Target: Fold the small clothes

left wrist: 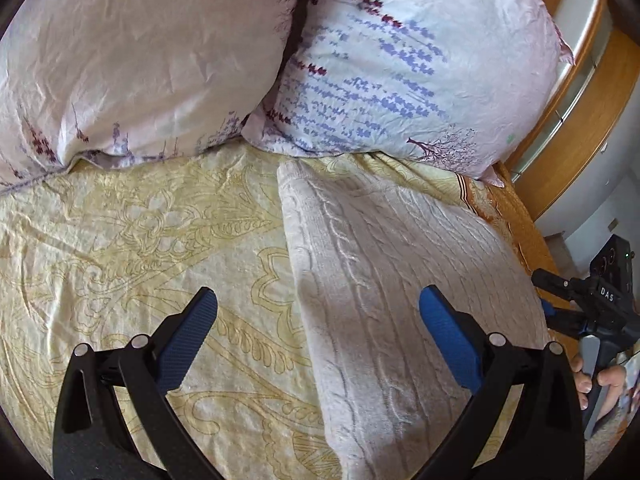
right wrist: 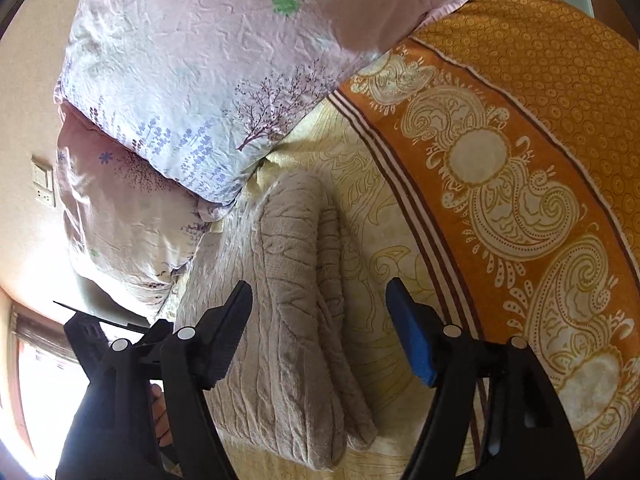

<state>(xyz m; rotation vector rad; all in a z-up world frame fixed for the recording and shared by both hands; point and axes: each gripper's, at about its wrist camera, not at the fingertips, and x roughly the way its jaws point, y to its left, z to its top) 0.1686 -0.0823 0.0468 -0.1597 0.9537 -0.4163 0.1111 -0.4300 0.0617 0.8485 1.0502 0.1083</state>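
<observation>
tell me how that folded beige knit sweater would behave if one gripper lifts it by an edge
The knit sweater looks thick and soft, so it would likely sag and come unfolded; its stacked layers lie loose. Its fuzzy cable texture should grip the ribbed pads rather than slip. It probably drags on the bedspread instead of sliding.

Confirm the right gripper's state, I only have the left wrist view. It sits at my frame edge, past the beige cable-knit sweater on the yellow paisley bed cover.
Observer: The right gripper is open, with nothing between its fingers.
Operator: From here the sweater looks like one flat panel. Is it?
Observer: No. In the right wrist view, the beige cable-knit sweater shows stacked folded layers along the side facing the orange paisley border. A narrower band of knit lies on top there.
</observation>
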